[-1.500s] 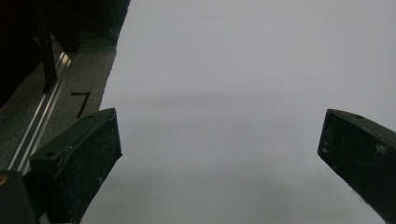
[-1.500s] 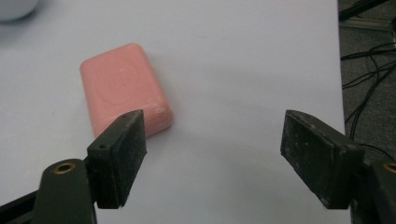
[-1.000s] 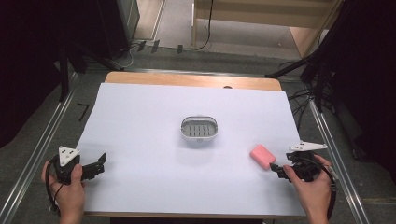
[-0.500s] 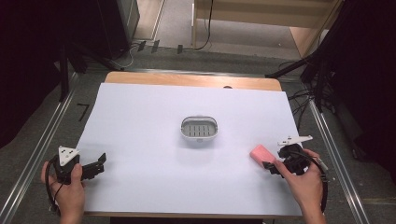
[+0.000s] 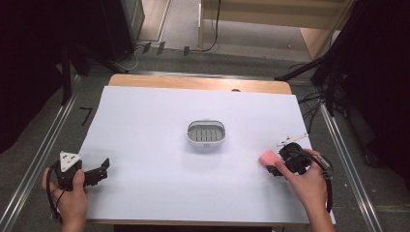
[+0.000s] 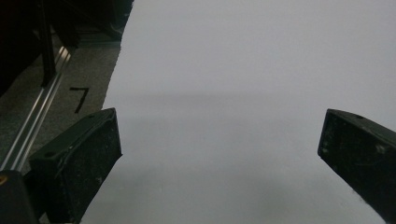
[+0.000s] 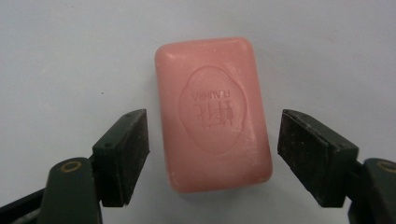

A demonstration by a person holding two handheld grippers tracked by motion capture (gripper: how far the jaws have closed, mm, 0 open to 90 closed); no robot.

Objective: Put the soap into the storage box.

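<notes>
Pink soap bar (image 7: 213,114), flat on white sheet (image 5: 159,125), bracketed by right gripper (image 7: 212,140): jaws just closing, pads not yet touching, set for a sideways pinch. Soap dish (image 5: 206,133) mid-table, empty, likely destination. Left gripper (image 6: 219,149) agape, parked at near-left corner.

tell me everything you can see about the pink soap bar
The pink soap bar is a rounded rectangular block, matte and waxy-looking, with an oval stamp of raised lettering on its top face. It lies flat on the white table sheet, near the right edge, apart from the soap dish. The right gripper straddles its near end; its jaws have just been closing, with small gaps left on both sides.
</notes>
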